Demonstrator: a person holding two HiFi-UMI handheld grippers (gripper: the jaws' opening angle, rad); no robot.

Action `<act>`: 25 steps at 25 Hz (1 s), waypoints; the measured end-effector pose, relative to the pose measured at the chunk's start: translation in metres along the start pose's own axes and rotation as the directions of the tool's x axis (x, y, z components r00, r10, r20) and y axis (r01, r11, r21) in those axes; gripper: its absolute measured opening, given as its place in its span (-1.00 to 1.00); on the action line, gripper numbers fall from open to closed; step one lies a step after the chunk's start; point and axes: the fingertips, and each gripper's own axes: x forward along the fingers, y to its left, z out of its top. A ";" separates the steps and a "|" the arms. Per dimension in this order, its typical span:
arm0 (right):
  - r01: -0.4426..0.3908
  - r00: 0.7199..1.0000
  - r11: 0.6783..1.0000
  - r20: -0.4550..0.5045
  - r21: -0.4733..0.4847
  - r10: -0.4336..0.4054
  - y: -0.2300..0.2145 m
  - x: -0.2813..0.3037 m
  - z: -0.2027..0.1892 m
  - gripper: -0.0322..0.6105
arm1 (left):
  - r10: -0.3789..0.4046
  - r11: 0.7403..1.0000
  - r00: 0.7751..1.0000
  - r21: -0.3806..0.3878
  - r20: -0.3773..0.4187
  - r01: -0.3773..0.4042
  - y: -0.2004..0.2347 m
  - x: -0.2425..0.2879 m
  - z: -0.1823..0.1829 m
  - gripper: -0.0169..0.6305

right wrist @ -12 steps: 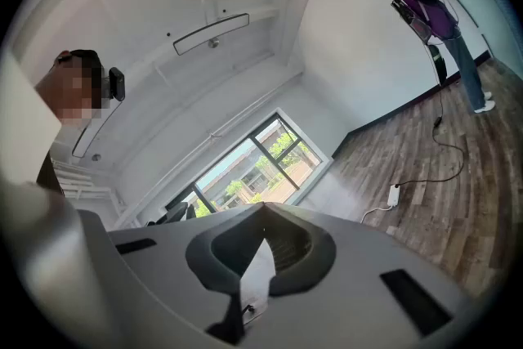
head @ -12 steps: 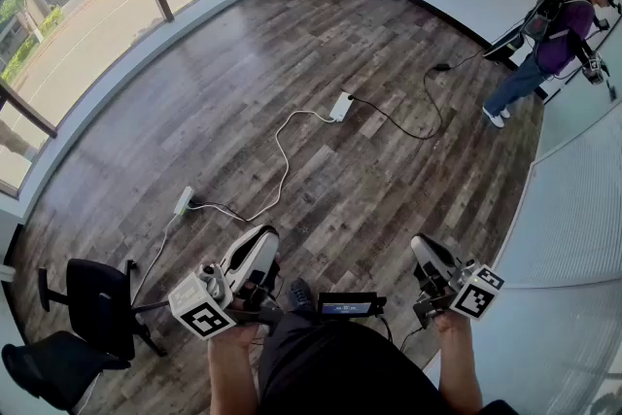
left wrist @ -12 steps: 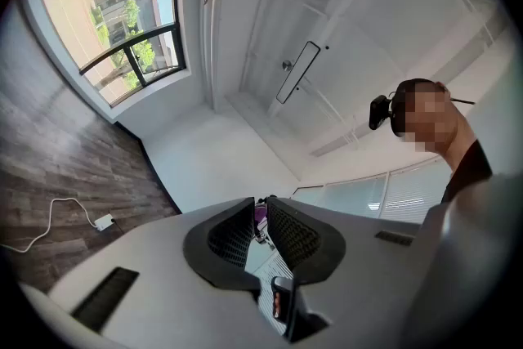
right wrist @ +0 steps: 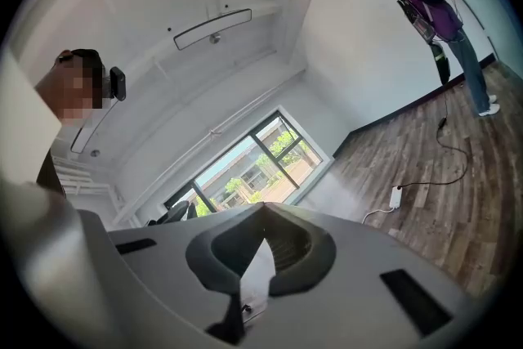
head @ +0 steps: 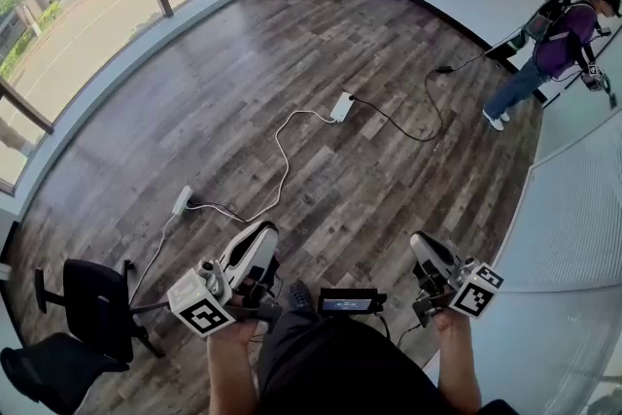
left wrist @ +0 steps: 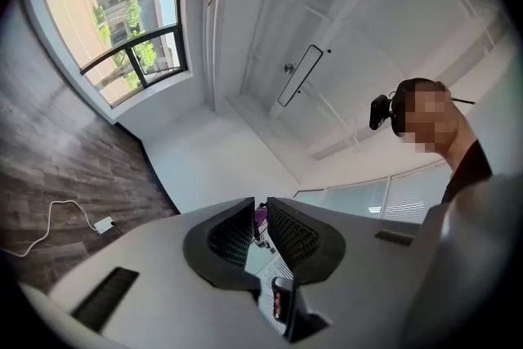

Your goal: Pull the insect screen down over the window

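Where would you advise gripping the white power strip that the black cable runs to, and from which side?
Probably from above, across the two long sides of the power strip at mid-length: it lies flat on the floor, long and narrow.

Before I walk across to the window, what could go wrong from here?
The white cable and black cable snake across the floor ahead, a likely trip hazard. The office chair stands close on your left; swinging the left claw could clip it.
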 end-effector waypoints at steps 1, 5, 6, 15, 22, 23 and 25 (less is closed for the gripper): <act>0.004 1.000 1.000 -0.002 -0.001 -0.004 0.000 0.003 0.000 -0.88 | -0.001 1.000 1.000 -0.006 0.002 0.001 0.003 0.000 0.002 -0.82; 0.018 1.000 1.000 -0.012 -0.009 -0.018 -0.001 0.016 0.000 -0.88 | -0.002 1.000 1.000 -0.010 0.013 0.002 0.017 -0.001 0.012 -0.82; 0.020 1.000 1.000 -0.013 -0.011 -0.020 0.000 0.020 0.002 -0.88 | -0.001 1.000 1.000 -0.005 0.015 0.001 0.020 -0.001 0.016 -0.82; 0.120 0.992 0.993 0.022 0.003 -0.120 -0.013 0.058 0.018 -0.88 | 0.010 1.000 0.999 -0.008 0.044 -0.010 0.055 -0.006 0.052 -0.82; 0.151 0.988 0.988 0.015 -0.009 -0.151 -0.014 0.092 0.022 -0.88 | 0.038 0.999 0.997 -0.005 0.073 -0.038 0.083 -0.019 0.084 -0.82; 0.150 0.989 0.989 0.011 -0.012 -0.150 -0.014 0.097 0.022 -0.88 | 0.044 0.999 0.996 -0.004 0.081 -0.044 0.087 -0.021 0.088 -0.82; 0.150 0.989 0.989 -0.002 -0.015 -0.150 -0.017 0.107 0.022 -0.88 | 0.052 0.999 0.993 0.000 0.104 -0.052 0.094 -0.023 0.098 -0.82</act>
